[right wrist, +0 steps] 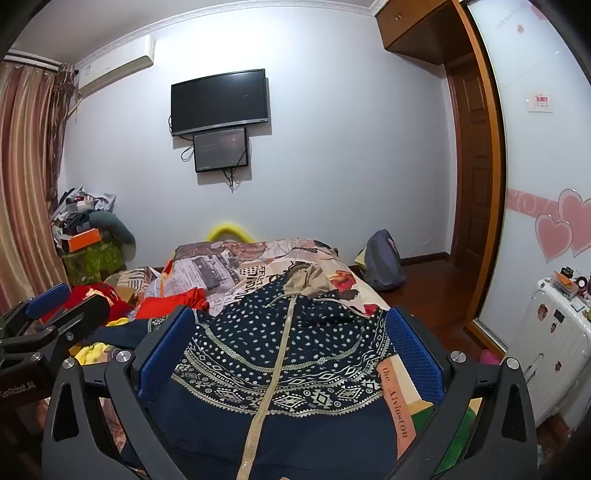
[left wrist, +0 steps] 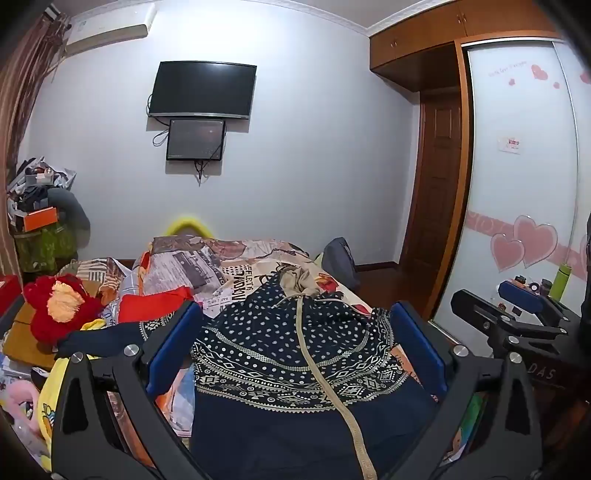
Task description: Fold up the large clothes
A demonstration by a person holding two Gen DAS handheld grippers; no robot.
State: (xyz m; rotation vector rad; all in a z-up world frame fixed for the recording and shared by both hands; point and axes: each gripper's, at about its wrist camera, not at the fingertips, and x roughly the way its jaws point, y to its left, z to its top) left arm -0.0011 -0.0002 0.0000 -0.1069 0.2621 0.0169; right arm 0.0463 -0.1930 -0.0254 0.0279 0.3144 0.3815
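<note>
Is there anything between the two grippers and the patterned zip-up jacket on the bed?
Nothing visible. The navy patterned jacket lies spread on the bed directly ahead of the open left gripper and open right gripper, with no object over it.

Pretty standard bedroom, pale lilac-white walls. The landmark is the black TV point(right wrist: 218, 101) mounted on the far wall: a smaller dark screen point(right wrist: 221, 149) hangs right under it, cables dangling. Up and to the TV's left sits a white air conditioner point(right wrist: 116, 70), then striped brownish curtains point(right wrist: 22, 166). To the TV's right there's a wooden door point(right wrist: 471, 162) under overhead cabinets point(right wrist: 413, 22), plus a frosted sliding wardrobe panel with pink hearts point(right wrist: 546, 155). Dark wood floor point(right wrist: 428, 291) below.
</note>
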